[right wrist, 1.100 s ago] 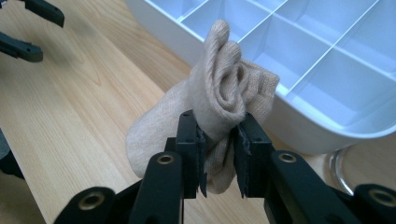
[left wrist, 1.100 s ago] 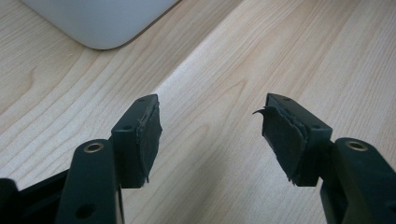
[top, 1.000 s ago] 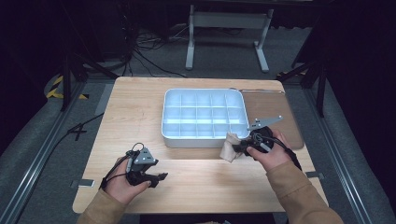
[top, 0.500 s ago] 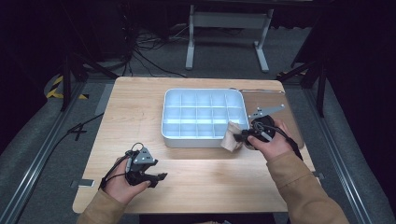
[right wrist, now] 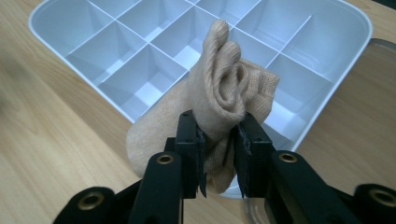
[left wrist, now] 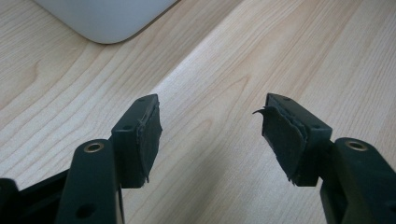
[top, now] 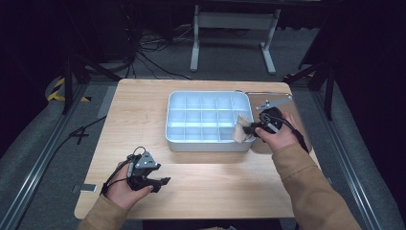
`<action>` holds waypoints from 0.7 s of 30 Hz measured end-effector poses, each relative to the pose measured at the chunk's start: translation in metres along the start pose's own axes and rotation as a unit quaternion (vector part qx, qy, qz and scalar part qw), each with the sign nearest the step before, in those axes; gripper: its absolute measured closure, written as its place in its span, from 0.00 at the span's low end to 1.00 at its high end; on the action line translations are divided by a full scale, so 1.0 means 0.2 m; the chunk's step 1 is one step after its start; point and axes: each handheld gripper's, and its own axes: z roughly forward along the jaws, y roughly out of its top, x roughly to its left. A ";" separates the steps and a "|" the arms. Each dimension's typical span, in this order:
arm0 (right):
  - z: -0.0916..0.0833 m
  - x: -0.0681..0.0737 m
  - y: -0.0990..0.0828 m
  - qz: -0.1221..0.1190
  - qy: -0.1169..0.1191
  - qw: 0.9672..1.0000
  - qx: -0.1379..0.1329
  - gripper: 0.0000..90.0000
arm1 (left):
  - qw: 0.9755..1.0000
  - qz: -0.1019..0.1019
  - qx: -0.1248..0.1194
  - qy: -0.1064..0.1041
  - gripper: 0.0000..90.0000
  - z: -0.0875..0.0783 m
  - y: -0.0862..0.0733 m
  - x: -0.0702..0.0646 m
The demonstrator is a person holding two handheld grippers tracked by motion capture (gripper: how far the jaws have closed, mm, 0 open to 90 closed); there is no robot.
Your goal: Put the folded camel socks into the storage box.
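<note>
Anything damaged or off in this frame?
Yes: the pads on the left tongs look worn, their rubber frayed and peeling at the edges, worst on the pad at the right of the left gripper view. Nothing spilled; the right tongs hold the beige sock cleanly.

The high view looks forward and down over the whole counter (top: 201, 187) from the person's side. Each claw view sits close and low, facing along its jaws. All three share the white tray (top: 178, 139) (left wrist: 107, 23) (right wrist: 345, 56), at 12 o'clock in both close views.

table (top: 201, 187): light wood | on it: white divided tray (top: 178, 120), brown mat (top: 296, 112) at right
</note>
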 end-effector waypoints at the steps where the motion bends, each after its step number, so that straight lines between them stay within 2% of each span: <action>1: 0.00 -0.01 0.01 0.000 -0.004 1.000 0.002 0.83 | 1.000 -0.001 0.001 0.000 0.42 0.00 0.00 0.00; 7: 0.01 -0.05 0.04 -0.012 -0.028 0.999 0.016 0.82 | 1.000 0.003 -0.002 0.000 0.42 0.00 0.00 0.00; 9: 0.02 -0.05 0.04 -0.009 -0.030 0.999 0.017 0.82 | 1.000 0.002 -0.005 -0.002 0.42 0.00 0.01 0.00; 21: 0.07 -0.09 0.07 -0.034 -0.060 0.997 0.044 0.82 | 1.000 0.006 -0.005 -0.001 0.42 0.01 0.01 0.00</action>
